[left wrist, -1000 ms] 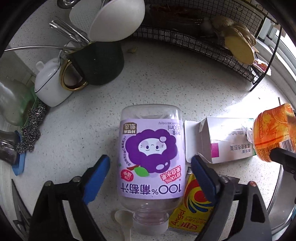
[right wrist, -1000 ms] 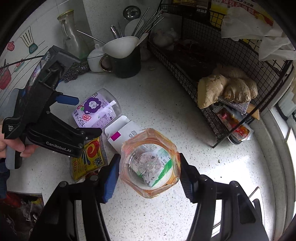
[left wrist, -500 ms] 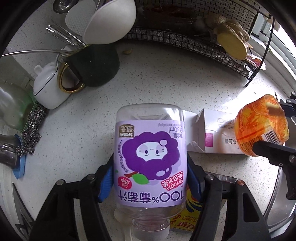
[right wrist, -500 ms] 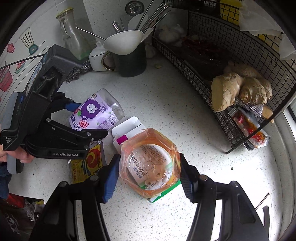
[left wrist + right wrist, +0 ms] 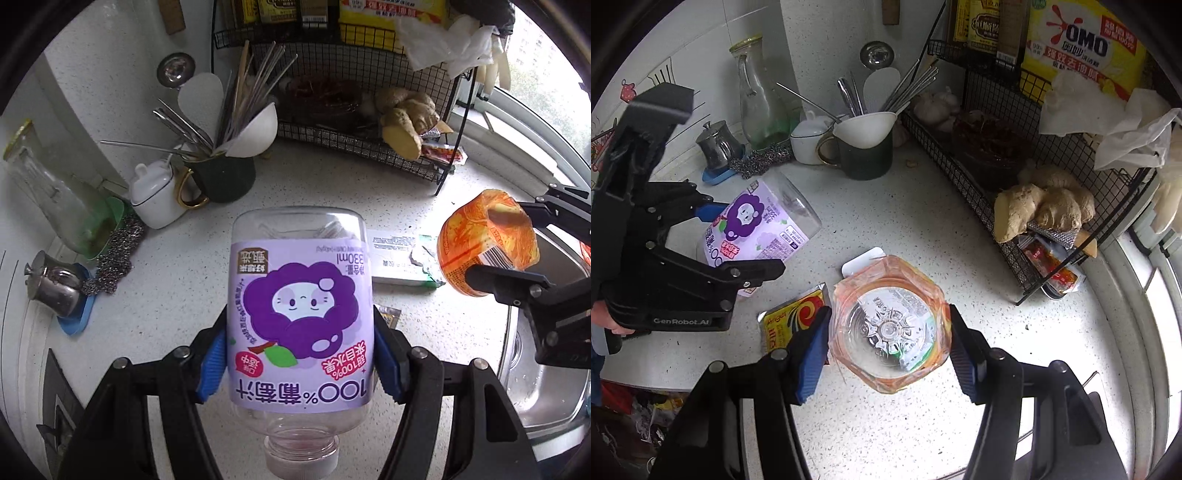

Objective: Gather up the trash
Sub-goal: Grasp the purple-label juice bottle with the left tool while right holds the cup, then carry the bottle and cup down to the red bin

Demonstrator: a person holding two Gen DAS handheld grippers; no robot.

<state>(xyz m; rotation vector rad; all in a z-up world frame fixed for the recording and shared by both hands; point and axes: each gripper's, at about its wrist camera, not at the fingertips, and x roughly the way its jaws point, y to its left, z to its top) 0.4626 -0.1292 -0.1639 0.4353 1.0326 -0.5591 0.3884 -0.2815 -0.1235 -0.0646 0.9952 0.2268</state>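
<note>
Left gripper (image 5: 300, 360) jaws, lately closing, are clamped on the clear purple-labelled juice bottle (image 5: 300, 314), now lifted off the speckled white counter (image 5: 177, 288); right gripper (image 5: 888, 345) grips the orange-wrapped plastic bottle (image 5: 888, 328). Disposal is judged next.

Left wrist view: fisheye behind the left gripper (image 5: 300, 363), angled steeply down at the counter (image 5: 332, 184), close range, facing the wire rack (image 5: 369, 147). Right wrist view: same mounting on the right gripper (image 5: 888, 347), also steeply down, close. Shared: counter, rack, dark mug (image 5: 866, 158); each view catches the other gripper.
</note>
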